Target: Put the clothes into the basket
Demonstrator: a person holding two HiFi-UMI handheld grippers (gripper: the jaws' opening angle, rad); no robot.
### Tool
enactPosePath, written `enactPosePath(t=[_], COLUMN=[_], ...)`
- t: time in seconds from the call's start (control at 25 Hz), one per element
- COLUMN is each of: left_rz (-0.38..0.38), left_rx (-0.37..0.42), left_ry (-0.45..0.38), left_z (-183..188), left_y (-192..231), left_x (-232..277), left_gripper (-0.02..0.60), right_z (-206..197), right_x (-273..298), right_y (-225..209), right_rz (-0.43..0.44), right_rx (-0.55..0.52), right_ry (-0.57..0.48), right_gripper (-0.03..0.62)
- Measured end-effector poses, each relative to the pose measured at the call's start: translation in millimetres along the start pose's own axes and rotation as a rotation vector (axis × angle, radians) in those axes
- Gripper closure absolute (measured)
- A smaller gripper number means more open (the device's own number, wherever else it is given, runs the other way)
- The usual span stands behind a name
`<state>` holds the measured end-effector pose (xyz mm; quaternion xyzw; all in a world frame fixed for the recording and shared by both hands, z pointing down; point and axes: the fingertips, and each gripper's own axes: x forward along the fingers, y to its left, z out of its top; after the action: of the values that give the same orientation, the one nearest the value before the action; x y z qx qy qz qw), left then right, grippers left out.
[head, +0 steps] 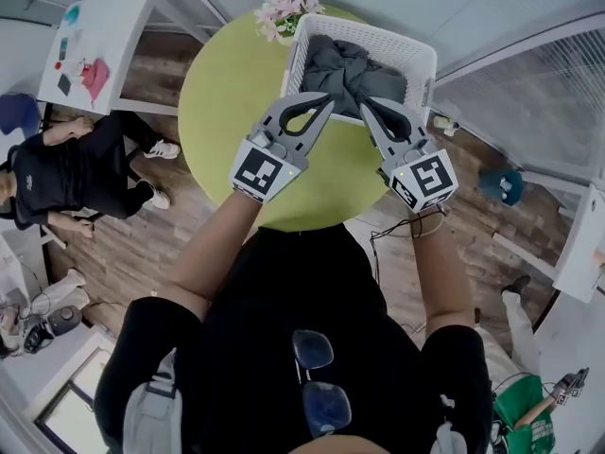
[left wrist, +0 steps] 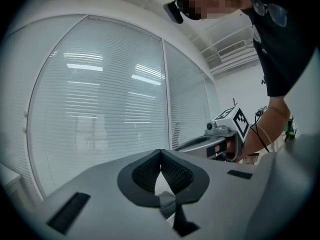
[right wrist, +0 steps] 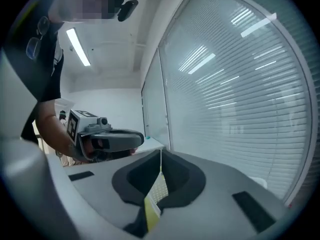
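Dark grey clothes [head: 350, 69] lie bundled inside a white slatted basket [head: 378, 34] at the far edge of a round green table [head: 227, 102]. Both grippers hang level in the air just in front of the basket, side by side. My left gripper [head: 331, 96] is shut, its tips meeting with nothing between them, as its own view also shows [left wrist: 160, 152]. My right gripper [head: 363, 103] is shut and empty too [right wrist: 160, 153]. Each gripper view shows the other gripper alongside: the right one [left wrist: 222, 133] and the left one [right wrist: 107, 139].
A pot of pink flowers [head: 288, 8] stands on the table left of the basket. A white side table [head: 104, 26] with small items is at the far left. A person in black [head: 76, 173] sits on the wooden floor. Window blinds [left wrist: 100, 109] fill both gripper views.
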<state>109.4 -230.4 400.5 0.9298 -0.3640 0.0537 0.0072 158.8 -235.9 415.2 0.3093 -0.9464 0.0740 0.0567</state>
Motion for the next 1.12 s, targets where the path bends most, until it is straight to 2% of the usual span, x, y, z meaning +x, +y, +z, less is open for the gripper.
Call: enactPosePath(t=[0.12,0.32,0.52,0.76,0.92,1.12], left_rz=[-0.054,-0.137,-0.191,-0.214,-0.243,-0.241], left_rx=[-0.009,-0.019,-0.016,-0.048,-0.047,-0.040], left_ry=[-0.043,-0.047,-0.042,-0.070,-0.011,-0.060], left_z=[13,18,19,22,10,19], left_y=[-17,-41,-59,-76,-84,-89], left_x=[-14,-40,-70,-105,-125,-140], left_gripper=[0.572,0.572,0.572,0.572,0.572,0.572], right_z=[7,17,23,31,32,34], right_x=[-15,-39,-54,-71,-74,-77], right_y=[22,61,99,143,164,181], right_rz=[-0.051,-0.141,-0.188,-0.211,-0.217,-0.223], right_rx=[-0.011,-0.034,-0.038,-0.047,-0.044,-0.063], right_ry=[-0.009,-0.017,-0.035,-0.067,-0.074,-0.086], right_gripper=[0.566,0.566,0.568,0.568,0.568,0.568])
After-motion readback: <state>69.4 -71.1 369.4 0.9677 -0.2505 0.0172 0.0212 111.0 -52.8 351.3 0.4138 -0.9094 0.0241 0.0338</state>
